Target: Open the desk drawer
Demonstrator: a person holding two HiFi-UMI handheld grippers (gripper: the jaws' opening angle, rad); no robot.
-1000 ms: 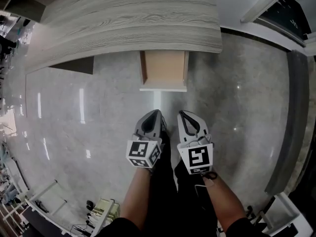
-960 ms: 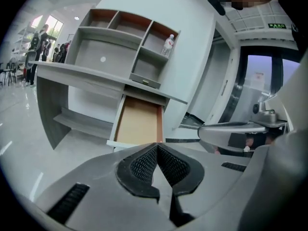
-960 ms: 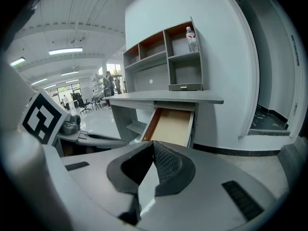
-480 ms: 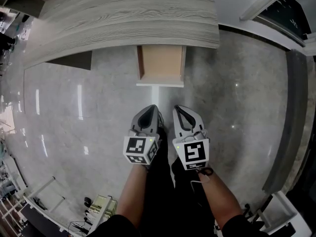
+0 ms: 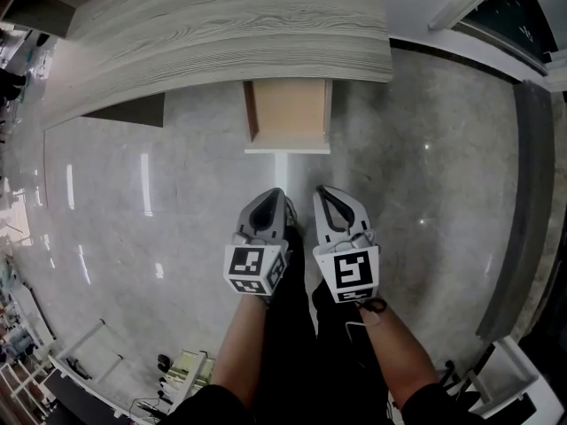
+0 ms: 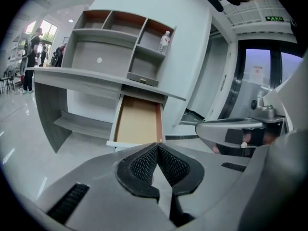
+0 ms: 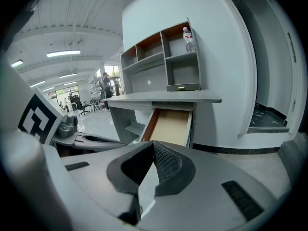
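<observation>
A: Where's the drawer point(image 5: 286, 113)?
B: Twelve o'clock, standing pulled out under the table point(image 5: 221, 25). Left hand-held gripper point(image 5: 280, 200) and right hand-held gripper point(image 5: 328, 195) are both closed, empty, well back.
A: Handling?
B: Probably rigid, slides easily; take its front edge.

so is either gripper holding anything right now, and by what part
Nothing is held: the left gripper and the right gripper are shut and empty, short of the open drawer.
</observation>
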